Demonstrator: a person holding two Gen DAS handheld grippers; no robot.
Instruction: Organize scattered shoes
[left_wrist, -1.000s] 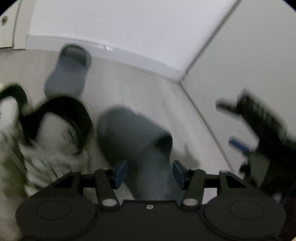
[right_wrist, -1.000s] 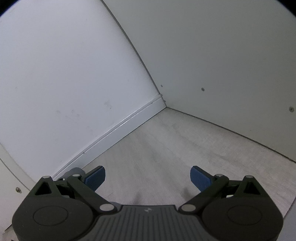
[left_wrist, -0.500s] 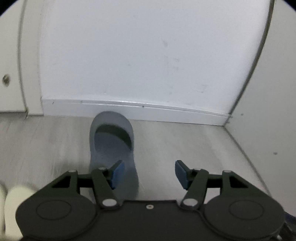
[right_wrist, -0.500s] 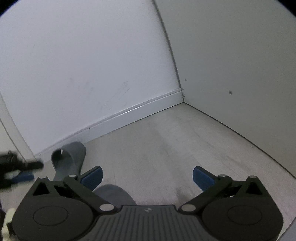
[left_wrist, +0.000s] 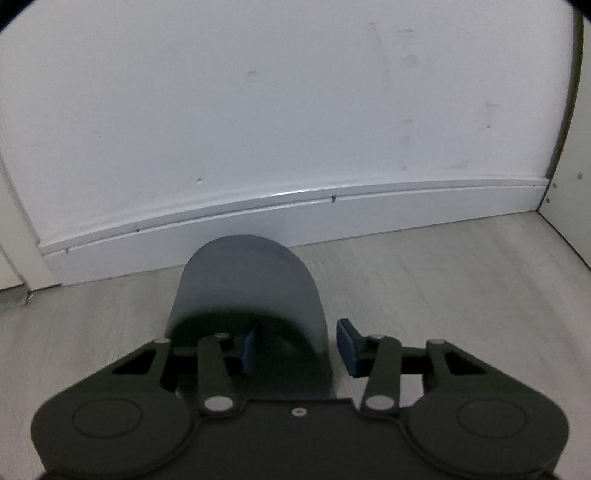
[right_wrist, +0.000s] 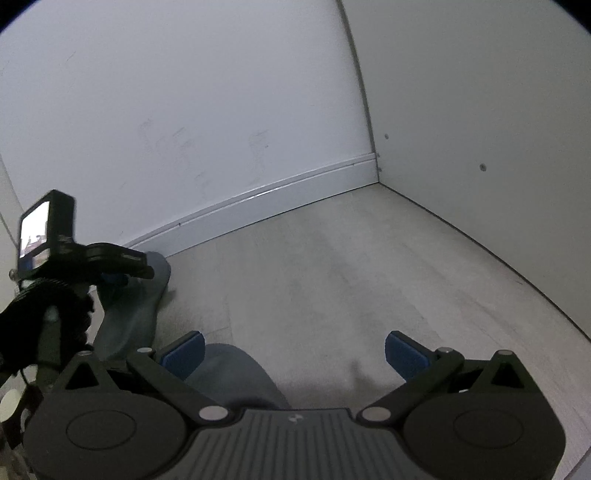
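Left wrist view hides the heel end of a grey slipper (left_wrist: 251, 295) behind the left gripper (left_wrist: 295, 347) body, and the shadowed mouth of the slipper is hard to read. One blue pad (left_wrist: 248, 345) sits inside that opening; the other pad (left_wrist: 347, 343) stands just outside the slipper's right wall, so the wall is between them. The jaws have just been closing, but whether the pads already press on the wall cannot be told. The slipper is plain, smooth and matte, with a rounded closed toe that points at the white baseboard (left_wrist: 332, 218) and lies close to it on the pale floor (left_wrist: 461, 280).

From the right wrist, the same slipper (right_wrist: 136, 306) is partly covered by the left gripper (right_wrist: 110, 275) and its camera block, at the left near the wall. A second grey slipper (right_wrist: 236, 373) is cut off by the right gripper (right_wrist: 295, 350) body, only its rounded end showing beside the left pad. The right gripper stands wide apart and grips nothing; bare floor (right_wrist: 369, 277) lies between its pads.
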